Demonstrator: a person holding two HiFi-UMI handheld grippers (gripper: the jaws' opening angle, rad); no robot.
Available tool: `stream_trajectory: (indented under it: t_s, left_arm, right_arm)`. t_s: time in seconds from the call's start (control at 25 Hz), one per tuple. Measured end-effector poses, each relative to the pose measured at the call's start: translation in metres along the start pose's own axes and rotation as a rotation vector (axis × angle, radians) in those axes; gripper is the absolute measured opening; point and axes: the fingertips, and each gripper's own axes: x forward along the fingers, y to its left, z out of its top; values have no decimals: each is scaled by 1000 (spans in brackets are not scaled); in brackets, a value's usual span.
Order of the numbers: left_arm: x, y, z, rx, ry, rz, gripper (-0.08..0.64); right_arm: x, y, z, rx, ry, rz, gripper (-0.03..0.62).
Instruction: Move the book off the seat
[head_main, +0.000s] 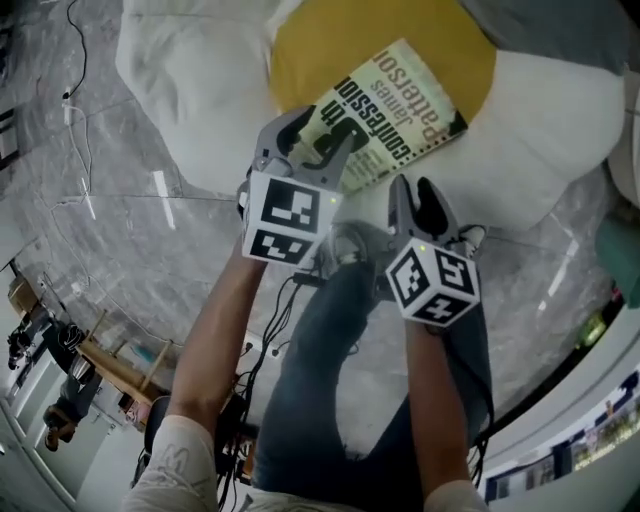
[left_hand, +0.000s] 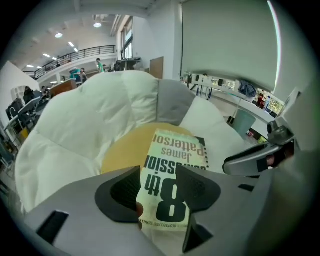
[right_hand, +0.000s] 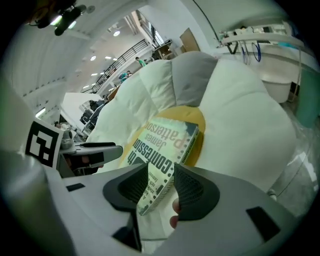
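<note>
A pale green paperback book lies face up on the round yellow seat cushion of a puffy white chair. In the head view my left gripper hovers over the book's near end, jaws apart. My right gripper sits just short of the book's near edge, over the white padding. In the left gripper view the book shows through the gap of my open left gripper. In the right gripper view the book's near corner shows between the parted jaws of my right gripper; contact cannot be told.
Grey marble floor surrounds the chair, with cables trailing at the left. The person's jeans-clad legs stand below the grippers. A grey back cushion rises behind the seat. A teal bin stands to the chair's right.
</note>
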Motion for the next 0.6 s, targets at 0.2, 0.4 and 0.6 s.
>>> stream_trajectory:
  t_s: [0.2,0.4,0.6]
  left_arm:
    - [41,17,-22,21,34,-17,244]
    - [56,21,-28,44,69,-84,250]
    - [61,15,-28,83,86,-149,216]
  right_arm:
    - [37,-16,-21,89,4,6,178]
    - [50,-17,-30,155,6,23,184]
    - [66,-12,-36,166,20,33,183]
